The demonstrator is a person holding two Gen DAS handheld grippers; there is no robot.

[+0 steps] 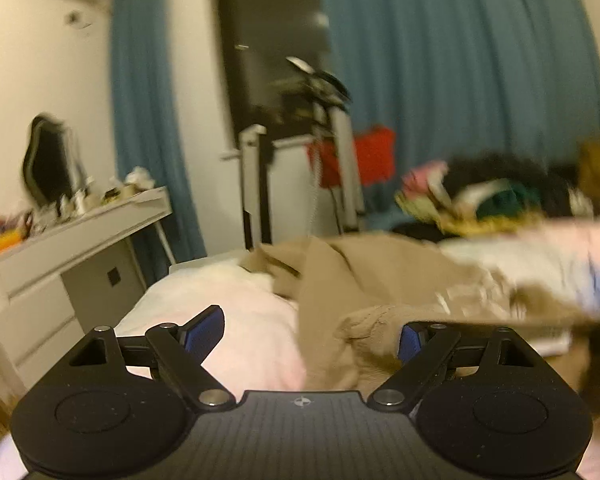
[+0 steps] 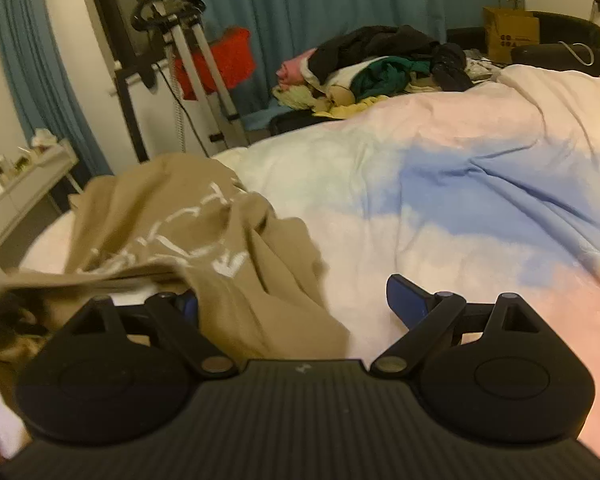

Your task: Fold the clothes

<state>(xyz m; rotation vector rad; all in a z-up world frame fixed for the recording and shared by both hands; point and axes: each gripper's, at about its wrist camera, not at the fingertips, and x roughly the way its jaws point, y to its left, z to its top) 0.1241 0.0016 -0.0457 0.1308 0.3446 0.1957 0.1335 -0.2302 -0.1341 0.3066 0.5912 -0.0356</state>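
— Where's the thing being folded?

— The tan garment with white lettering lies crumpled on the bed, in the lower left of the right wrist view. In the left wrist view the same cloth fills the middle and right of the frame, bunched up over the pale duvet.

— Is either gripper holding it?

— Not that I can see. The left gripper has its jaws spread wide; its right blue pad sits just beside a rumpled fold of the cloth, but the pads don't press on it. That view is smeared, so I can't tell whether that pad touches the fabric.

— And the other one?

— The right gripper is also wide open. The garment's lower edge lies between its fingers and covers most of the left one, while the right finger stands clear over bare duvet. Nothing is pinched.

— What else is around?

— A heap of mixed clothes at the far edge of the bed, upper middle of the right view. Teal curtains behind. A white table cluttered with small things at the left of the left view, with a mirror on it.
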